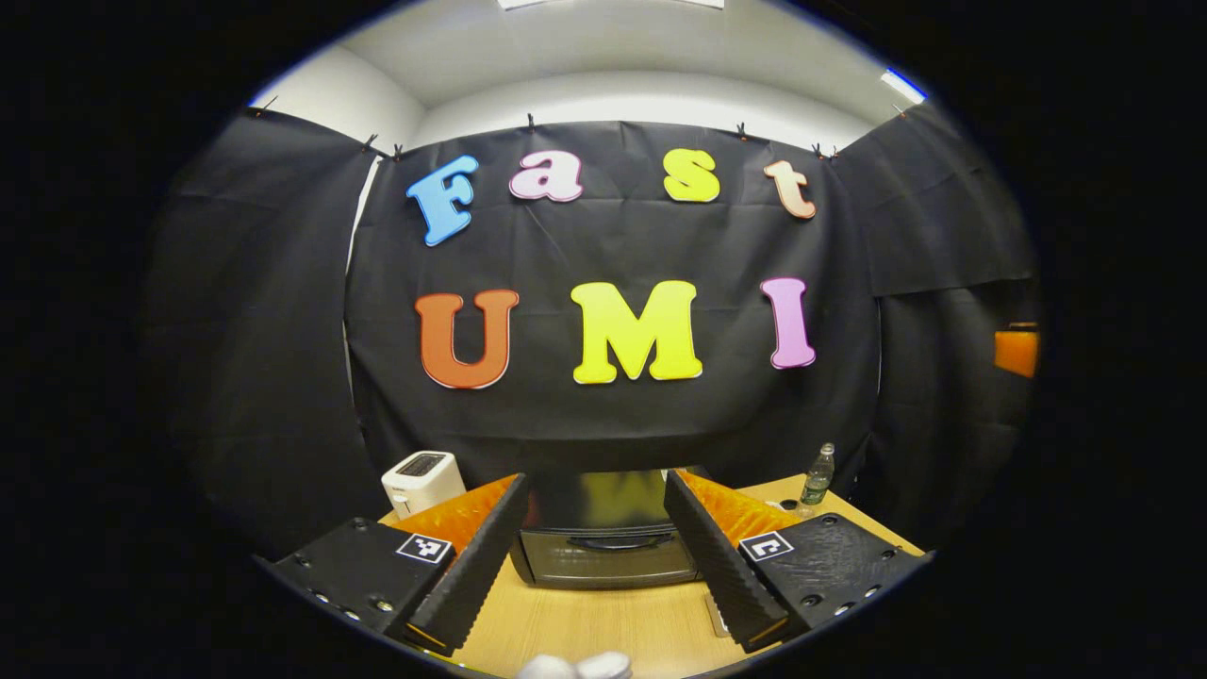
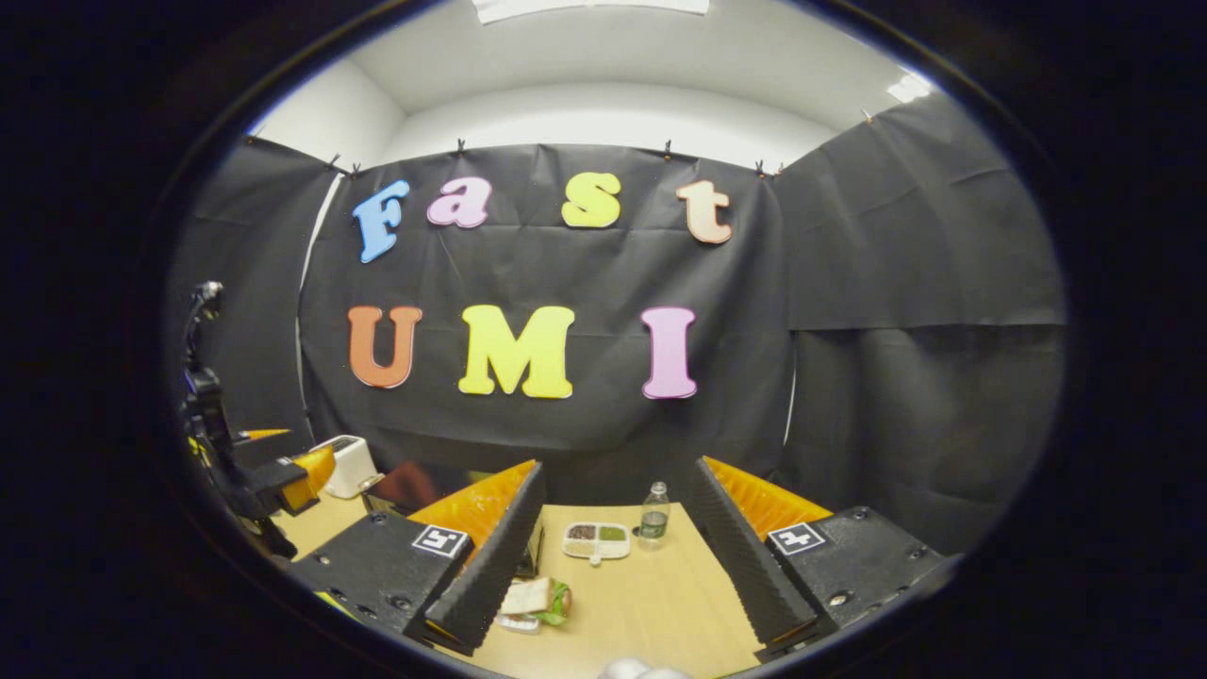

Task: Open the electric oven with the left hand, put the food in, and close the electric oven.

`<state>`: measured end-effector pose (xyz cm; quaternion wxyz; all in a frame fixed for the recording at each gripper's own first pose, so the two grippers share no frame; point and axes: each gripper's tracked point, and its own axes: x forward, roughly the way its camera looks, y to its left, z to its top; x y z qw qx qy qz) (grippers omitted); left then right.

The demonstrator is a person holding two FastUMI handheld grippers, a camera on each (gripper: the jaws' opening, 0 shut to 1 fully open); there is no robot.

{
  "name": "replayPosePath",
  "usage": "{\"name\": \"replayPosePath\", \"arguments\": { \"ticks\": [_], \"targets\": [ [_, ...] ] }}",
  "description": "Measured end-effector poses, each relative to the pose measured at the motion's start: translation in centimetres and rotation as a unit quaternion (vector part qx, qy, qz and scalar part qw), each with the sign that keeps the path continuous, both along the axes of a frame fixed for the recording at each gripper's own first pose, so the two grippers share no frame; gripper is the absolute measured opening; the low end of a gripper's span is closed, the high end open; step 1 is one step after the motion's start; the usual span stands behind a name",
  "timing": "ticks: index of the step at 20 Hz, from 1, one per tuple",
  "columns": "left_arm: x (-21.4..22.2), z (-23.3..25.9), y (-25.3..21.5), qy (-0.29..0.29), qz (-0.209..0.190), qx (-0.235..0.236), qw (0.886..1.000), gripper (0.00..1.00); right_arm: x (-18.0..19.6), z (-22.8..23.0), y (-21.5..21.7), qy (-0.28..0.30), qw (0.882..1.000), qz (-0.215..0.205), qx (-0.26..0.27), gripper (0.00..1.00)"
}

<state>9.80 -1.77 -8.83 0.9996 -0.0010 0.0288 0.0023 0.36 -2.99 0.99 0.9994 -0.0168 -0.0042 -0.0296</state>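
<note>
Black cloth walls close in a light wooden table (image 1: 603, 627) on 3 sides, with a white ceiling above.

At the bottom of the left gripper view, the left gripper (image 1: 596, 556) has its 2 fingers spread wide with nothing between them but bare tabletop. Straight ahead, framed in that gap at lower centre, sits the electric oven (image 1: 603, 533), its dark door shut and the curved handle (image 1: 605, 542) facing the camera. A strip of table lies free between the fingertips and the oven front. Left of the oven, near the table's back corner, stands a white toaster (image 1: 422, 479); to the right, by the far edge, a water bottle (image 1: 818, 474).

In the right gripper view, the right gripper (image 2: 618, 556) is likewise parted wide and holds nothing. Just beside its left finger, low in the frame, a sandwich on a small plate (image 2: 533, 601) rests on the table. Farther back at centre are a divided white tray (image 2: 596, 540) with small portions and the water bottle (image 2: 653, 516) just to its right, both near the cloth wall. Open wood runs from the sandwich rightward to the table's right edge. At the left side of this view the left gripper (image 2: 283, 476) hangs above the table, near the toaster (image 2: 349, 465), with the oven's dark top (image 2: 415, 483) partly hidden behind the near finger.
</note>
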Motion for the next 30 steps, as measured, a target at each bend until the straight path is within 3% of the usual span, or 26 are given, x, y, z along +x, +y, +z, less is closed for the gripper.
{"name": "replayPosePath", "arguments": {
  "ticks": [1, 2, 3, 4, 5, 6, 7, 8, 9, 14, 15, 17, 18, 19, 23, 24, 30],
  "targets": [
    [1.2, -1.5, -0.5, 0.007, -0.003, 0.0, 1.0, 0.95, -0.2, 0.2, -0.5, -0.001, 1.0, -0.007, -0.006, 0.9],
    [2.5, -2.8, -0.9, 0.013, -0.007, 0.004, 1.0, 0.95, -0.6, 0.1, -1.1, 0.0, 1.0, -0.015, -0.011, 1.0],
    [3.9, -4.2, -1.3, 0.017, -0.011, 0.007, 1.0, 0.95, -0.9, 0.1, -1.7, 0.001, 1.0, -0.023, -0.014, 0.9],
    [5.2, -5.8, -1.7, 0.028, -0.016, 0.01, 0.999, 0.95, -1.2, 0.0, -2.2, 0.003, 0.999, -0.033, -0.017, 1.0],
    [6.4, -7.1, -2.1, 0.035, -0.02, 0.01, 0.999, 0.95, -1.6, -0.1, -2.8, 0.006, 0.999, -0.042, -0.019, 1.0],
    [7.5, -8.5, -2.5, 0.044, -0.022, 0.01, 0.999, 0.95, -2.0, -0.3, -3.3, 0.008, 0.998, -0.051, -0.02, 0.91],
    [8.7, -9.9, -2.8, 0.051, -0.024, 0.012, 0.998, 0.95, -2.3, -0.4, -3.9, 0.012, 0.998, -0.061, -0.021, 0.91],
    [9.8, -11.0, -3.0, 0.057, -0.025, 0.013, 0.998, 0.95, -2.7, -0.8, -4.4, 0.017, 0.997, -0.07, -0.02, 1.0],
    [10.8, -12.3, -3.2, 0.067, -0.023, 0.013, 0.997, 0.95, -3.0, -1.1, -4.9, 0.021, 0.996, -0.079, -0.019, 0.91],
    [15.0, -17.4, -3.2, 0.109, -0.017, 0.004, 0.994, 0.96, -4.9, -2.5, -7.1, 0.039, 0.991, -0.128, -0.012, 0.91],
    [15.6, -18.4, -3.0, 0.117, -0.014, 0.003, 0.993, 0.95, -5.3, -2.8, -7.4, 0.042, 0.99, -0.135, -0.013, 1.0],
    [16.2, -19.7, -2.8, 0.135, -0.01, 0.01, 0.991, 0.95, -5.7, -3.1, -7.7, 0.048, 0.988, -0.143, -0.019, 1.0],
    [16.1, -19.7, -2.8, 0.131, -0.01, 0.008, 0.991, 0.9, -5.8, -3.2, -7.9, 0.049, 0.988, -0.146, -0.021, 0.91],
    [16.1, -19.8, -2.8, 0.134, -0.009, 0.006, 0.991, 0.98, -5.9, -3.3, -8.0, 0.051, 0.988, -0.147, -0.021, 0.91],
    [15.3, -19.7, -2.9, 0.141, -0.008, 0.009, 0.99, 0.98, -5.6, -3.6, -7.7, 0.056, 0.989, -0.137, -0.011, 0.91],
    [14.9, -19.7, -2.9, 0.142, -0.009, 0.008, 0.99, 0.99, -5.4, -3.7, -7.5, 0.057, 0.989, -0.135, -0.01, 1.0],
    [11.5, -20.3, -2.9, 0.146, -0.014, 0.006, 0.989, 0.98, -4.9, -4.7, -6.4, 0.066, 0.991, -0.113, -0.008, 1.0]
  ]
}}
